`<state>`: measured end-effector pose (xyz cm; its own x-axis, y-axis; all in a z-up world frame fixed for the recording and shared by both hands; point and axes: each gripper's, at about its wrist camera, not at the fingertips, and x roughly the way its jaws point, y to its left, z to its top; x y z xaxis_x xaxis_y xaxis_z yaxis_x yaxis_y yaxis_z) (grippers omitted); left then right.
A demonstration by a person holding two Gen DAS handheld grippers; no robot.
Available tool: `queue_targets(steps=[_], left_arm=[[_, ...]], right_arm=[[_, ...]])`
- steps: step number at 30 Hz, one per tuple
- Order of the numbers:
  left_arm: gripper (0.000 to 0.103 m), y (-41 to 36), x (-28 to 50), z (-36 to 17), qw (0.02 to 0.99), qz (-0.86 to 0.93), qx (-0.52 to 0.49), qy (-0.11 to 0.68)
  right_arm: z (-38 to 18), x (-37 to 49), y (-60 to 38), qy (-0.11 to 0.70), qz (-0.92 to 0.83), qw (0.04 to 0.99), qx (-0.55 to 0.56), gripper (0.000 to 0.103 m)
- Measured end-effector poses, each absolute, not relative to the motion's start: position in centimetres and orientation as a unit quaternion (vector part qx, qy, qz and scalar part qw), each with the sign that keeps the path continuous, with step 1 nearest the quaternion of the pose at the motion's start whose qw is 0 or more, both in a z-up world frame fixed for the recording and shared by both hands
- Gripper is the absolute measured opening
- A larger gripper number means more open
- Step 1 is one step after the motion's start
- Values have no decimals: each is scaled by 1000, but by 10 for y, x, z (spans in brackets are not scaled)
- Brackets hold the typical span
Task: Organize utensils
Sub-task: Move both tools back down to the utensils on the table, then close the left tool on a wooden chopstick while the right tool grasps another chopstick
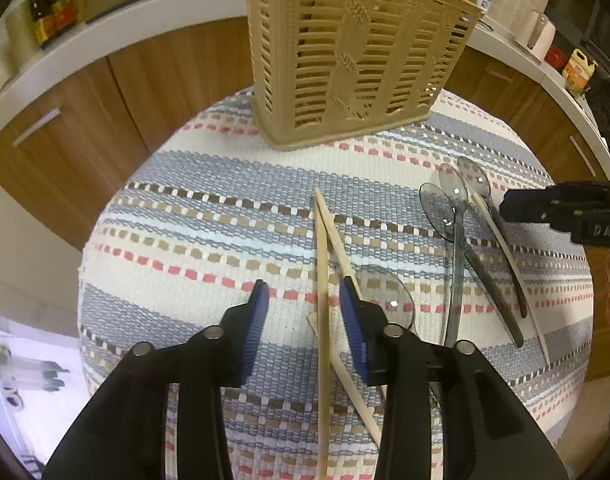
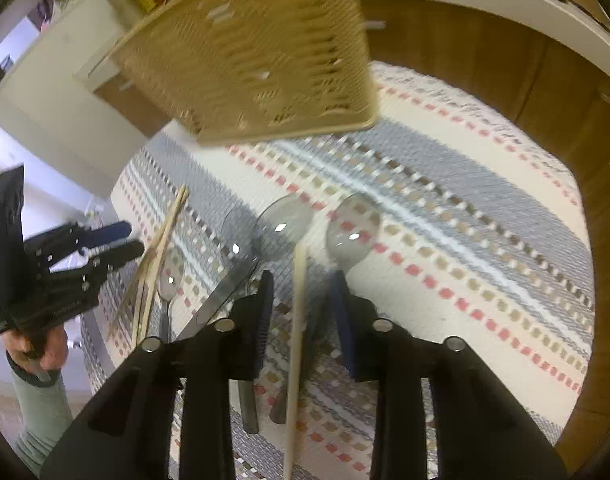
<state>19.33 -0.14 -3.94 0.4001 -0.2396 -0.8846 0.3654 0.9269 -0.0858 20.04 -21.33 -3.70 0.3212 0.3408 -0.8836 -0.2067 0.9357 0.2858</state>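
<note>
my left gripper released, straddling chopsticks: light, stiff, slippery; i'd pinch mid-shaft. right gripper released over lone chopstick. holder far.

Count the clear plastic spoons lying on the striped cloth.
4. One spoon lies beside the left hand-held gripper; three spoons cluster to the right, near a single chopstick. Handles overlap; another could be hidden.

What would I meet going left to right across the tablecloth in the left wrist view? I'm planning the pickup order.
Left gripper, open over the cloth → crossed pair of chopsticks → clear spoon beside the right finger → cluster of grey spoons with a single chopstick → right gripper at the edge.
</note>
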Motion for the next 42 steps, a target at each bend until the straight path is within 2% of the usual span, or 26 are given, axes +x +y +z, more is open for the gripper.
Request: queue_targets(steps=[6, 11, 16, 27, 28, 29, 32, 33, 34, 35, 42], left_arm=[[34, 4, 198, -44, 827, -189, 58, 526], [34, -13, 204, -48, 820, -189, 94, 531], [30, -26, 215, -57, 815, -169, 126, 541], [30, -39, 256, -56, 812, -159, 109, 551], [30, -40, 259, -55, 811, -159, 107, 553], [30, -39, 261, -56, 811, -158, 104, 554], [30, -43, 269, -56, 810, -154, 109, 555], [27, -45, 269, -54, 810, -153, 111, 555], [14, -44, 270, -53, 813, -148, 113, 552], [6, -44, 271, -52, 816, -136, 121, 548], [5, -29, 265, -32, 844, -155, 49, 511]], right_arm=[[-45, 204, -201, 568, 167, 805, 36, 22], [-45, 205, -196, 569, 165, 805, 22, 21], [-48, 206, -185, 573, 165, 803, 1, 18], [-54, 213, -166, 590, 160, 791, -24, 18], [-54, 215, -163, 591, 161, 790, -25, 16], [-54, 216, -161, 594, 162, 788, -27, 7], [-56, 221, -161, 595, 165, 786, -26, 6], [-56, 221, -160, 594, 164, 787, -28, 6], [-55, 222, -161, 592, 165, 789, -27, 6], [-55, 222, -162, 591, 166, 789, -26, 6], [-39, 216, -172, 558, 174, 812, -10, 6]])
